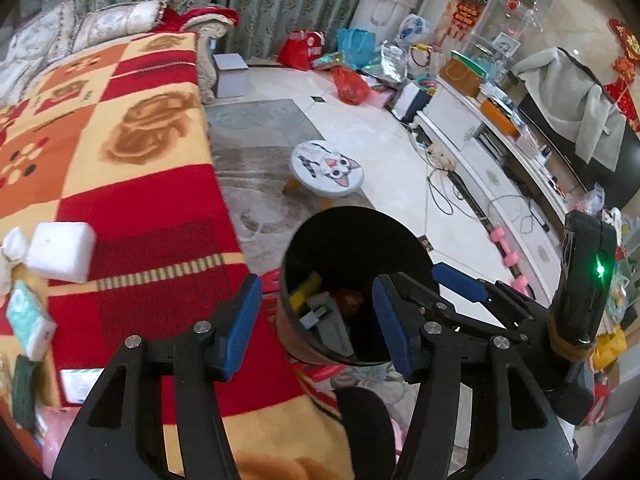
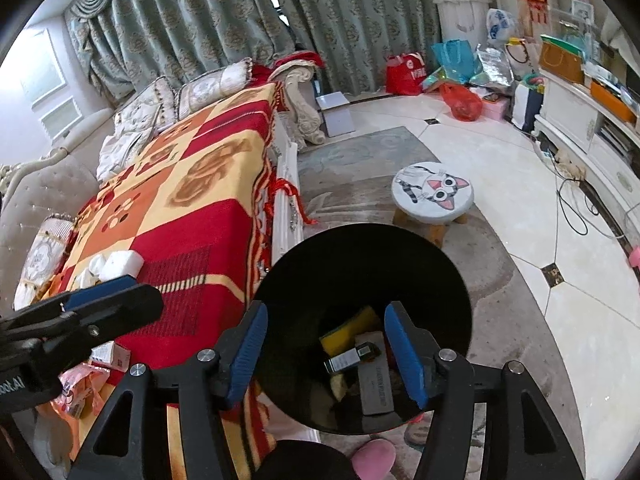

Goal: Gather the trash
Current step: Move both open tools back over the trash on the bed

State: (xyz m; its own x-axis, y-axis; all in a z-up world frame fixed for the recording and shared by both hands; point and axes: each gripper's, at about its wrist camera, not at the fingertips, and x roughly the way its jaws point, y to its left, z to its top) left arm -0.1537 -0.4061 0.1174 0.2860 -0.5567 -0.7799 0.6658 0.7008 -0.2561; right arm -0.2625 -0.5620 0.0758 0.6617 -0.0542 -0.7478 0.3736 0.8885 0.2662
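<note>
Blue-padded and spread wide, the right gripper [image 2: 326,350] hangs empty above the mouth of a black trash bin [image 2: 448,276], its two fingers framing the bin's contents. Inside lie a yellow sponge [image 2: 352,326], a grey flat box [image 2: 376,384] and a small dark bottle [image 2: 352,356]; anything beneath them is too dark to make out. The left gripper [image 1: 316,328] is likewise spread apart and holds nothing, poised over the same bin [image 1: 340,232], just beside the other gripper [image 1: 460,282].

Left of the bin, touching it or nearly so, runs a bench draped in a red, orange and yellow blanket [image 1: 132,184]. On it sit a white foam block [image 1: 60,251], a crumpled white tissue [image 1: 12,244], a teal tissue pack [image 1: 30,320] and a small red-and-white carton [image 2: 110,356]. Beyond the bin one cat-face stool [image 2: 432,192] stands on the grey rug [image 2: 360,156]. Two pink dumbbells [image 1: 506,246] lie by the white cabinet [image 1: 460,120].
</note>
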